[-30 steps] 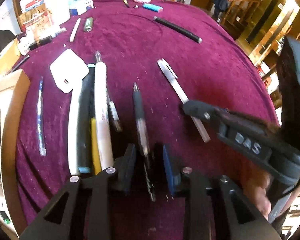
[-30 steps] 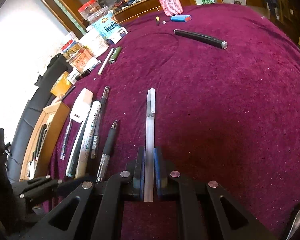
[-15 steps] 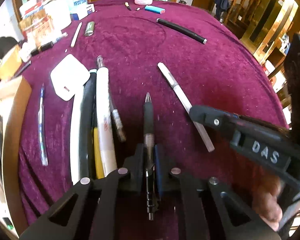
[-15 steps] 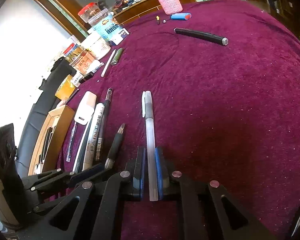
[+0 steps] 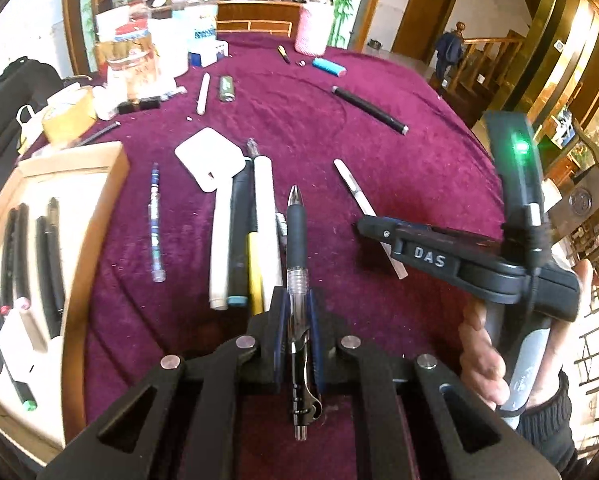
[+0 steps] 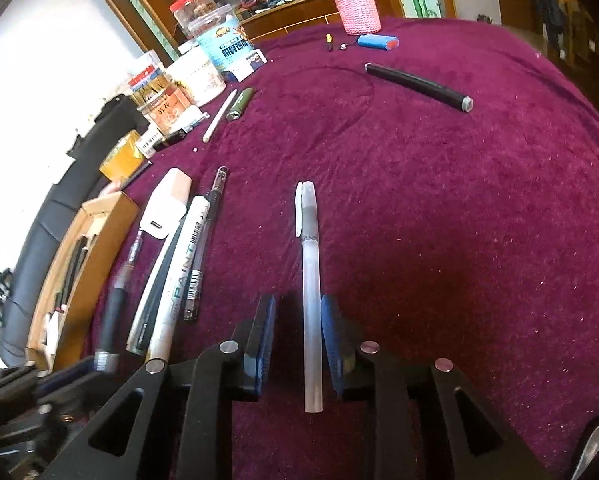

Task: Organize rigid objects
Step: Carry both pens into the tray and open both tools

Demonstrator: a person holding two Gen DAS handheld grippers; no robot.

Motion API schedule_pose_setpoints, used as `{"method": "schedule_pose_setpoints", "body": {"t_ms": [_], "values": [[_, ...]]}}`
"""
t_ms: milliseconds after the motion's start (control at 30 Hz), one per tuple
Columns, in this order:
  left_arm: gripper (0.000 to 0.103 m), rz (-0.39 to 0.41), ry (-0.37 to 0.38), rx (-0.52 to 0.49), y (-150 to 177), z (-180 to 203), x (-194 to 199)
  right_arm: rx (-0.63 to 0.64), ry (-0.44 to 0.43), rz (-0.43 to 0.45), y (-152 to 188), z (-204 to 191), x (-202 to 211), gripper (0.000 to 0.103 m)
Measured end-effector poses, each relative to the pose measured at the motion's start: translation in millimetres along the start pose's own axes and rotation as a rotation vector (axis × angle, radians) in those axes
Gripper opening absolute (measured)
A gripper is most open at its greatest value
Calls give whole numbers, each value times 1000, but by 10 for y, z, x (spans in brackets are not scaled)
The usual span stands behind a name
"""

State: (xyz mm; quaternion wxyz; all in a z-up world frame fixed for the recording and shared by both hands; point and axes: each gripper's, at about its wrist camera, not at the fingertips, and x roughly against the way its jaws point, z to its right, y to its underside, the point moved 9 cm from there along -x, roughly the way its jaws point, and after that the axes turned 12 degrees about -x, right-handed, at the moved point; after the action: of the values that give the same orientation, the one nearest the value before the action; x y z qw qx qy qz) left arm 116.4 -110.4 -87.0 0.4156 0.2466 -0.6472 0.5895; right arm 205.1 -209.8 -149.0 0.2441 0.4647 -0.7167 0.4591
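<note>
My left gripper (image 5: pixel 297 312) is shut on a black-grip gel pen (image 5: pixel 296 240) and holds it above the maroon tablecloth, tip pointing away. My right gripper (image 6: pixel 298 312) is open; a frosted white pen (image 6: pixel 310 280) lies on the cloth between its jaws, touching neither. The right gripper also shows in the left wrist view (image 5: pixel 369 227), over that white pen (image 5: pixel 351 184). A row of pens and markers (image 5: pixel 243 240) lies left of the held pen, with a white charger (image 5: pixel 210 158) at its far end. A wooden tray (image 5: pixel 87 232) at the left holds several pens.
A black tube (image 6: pixel 417 86) lies at the far right of the cloth. A blue battery (image 6: pixel 377 42), a pink cup (image 6: pixel 355 8), jars and boxes (image 6: pixel 203 64) stand along the far edge. A white stick (image 6: pixel 219 120) and green lighter (image 6: pixel 241 104) lie near them.
My left gripper shut on the gel pen and lifted it off the cloth. My right gripper opened and let the white pen rest on the cloth.
</note>
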Motion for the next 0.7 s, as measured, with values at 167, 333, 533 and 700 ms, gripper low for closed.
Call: {"method": "schedule_pose_setpoints", "body": {"t_ms": [167,333,533,700], "values": [[10,14,-7,8,61,-61,75,66,121,11,-25,-69,-71,25],[10,24,-18,22,113,-156,162,94,225,57,-24,-50,-72,9],[10,40,-30,38,149,-274,277,39,162,43,111,-139,2,8],[10,50,-54,52,176,-401,351,36,68,50,224,-450,164,9]]}}
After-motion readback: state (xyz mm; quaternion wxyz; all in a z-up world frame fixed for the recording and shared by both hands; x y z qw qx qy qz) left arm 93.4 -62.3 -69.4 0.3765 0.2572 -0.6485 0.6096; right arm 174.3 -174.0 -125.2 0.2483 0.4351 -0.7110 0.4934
